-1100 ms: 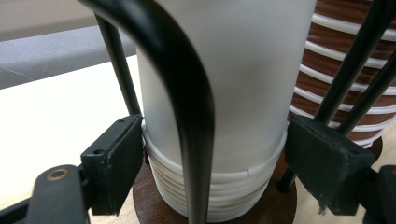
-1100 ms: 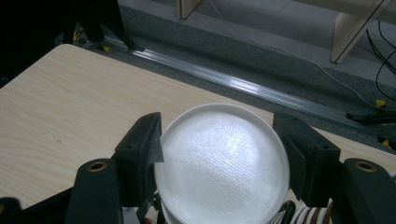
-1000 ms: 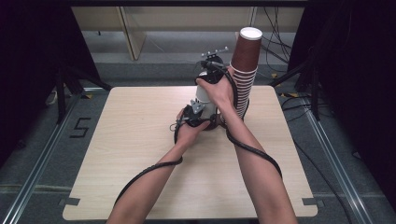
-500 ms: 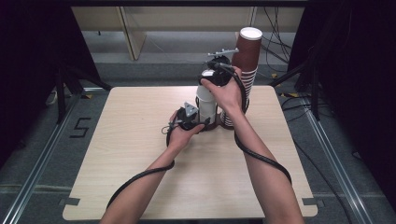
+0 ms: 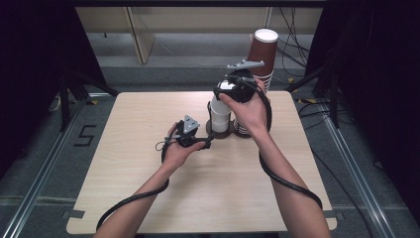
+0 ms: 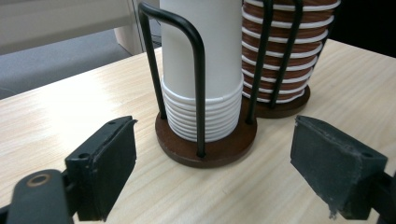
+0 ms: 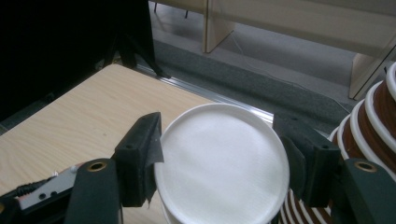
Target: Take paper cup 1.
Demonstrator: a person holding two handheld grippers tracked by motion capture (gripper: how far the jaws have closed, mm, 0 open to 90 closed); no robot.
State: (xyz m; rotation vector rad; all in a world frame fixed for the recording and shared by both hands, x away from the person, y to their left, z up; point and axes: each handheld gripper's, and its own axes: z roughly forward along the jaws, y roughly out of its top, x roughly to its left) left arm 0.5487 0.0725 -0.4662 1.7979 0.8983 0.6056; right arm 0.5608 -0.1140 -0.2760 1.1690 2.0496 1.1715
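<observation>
- White paper cups (image 6: pixel 201 70), nested upside down, stand in a black wire holder (image 6: pixel 205 140) with a round brown base, toward the far side of the wooden table (image 5: pixel 148 188).
- Right gripper (image 7: pixel 223 163): its two black jaws are clamped on the top cup (image 7: pixel 222 165) of the white stack, one pad against each side of the cup's upturned bottom. In the high view the right hand (image 5: pixel 250 111) holds that gripper (image 5: pixel 233 89) over the stack, pointing down (grey three-cornered plate on top).
- Whether the top cup has come free of the cup beneath it is hard to tell; the gripper view is too close.
- Left gripper (image 6: pixel 212 158): jaws apart and just been opening, nothing between the pads. It sits low over the table, aimed at the holder's base, a little short of it.
- In the high view the left gripper (image 5: pixel 198 144) is just on the near side of the holder, with its cable trailing back along the forearm.
- Brown cups (image 5: pixel 261 54) with white rims make a taller stack just beside the white one, on its own brown base (image 6: pixel 285 105).
</observation>
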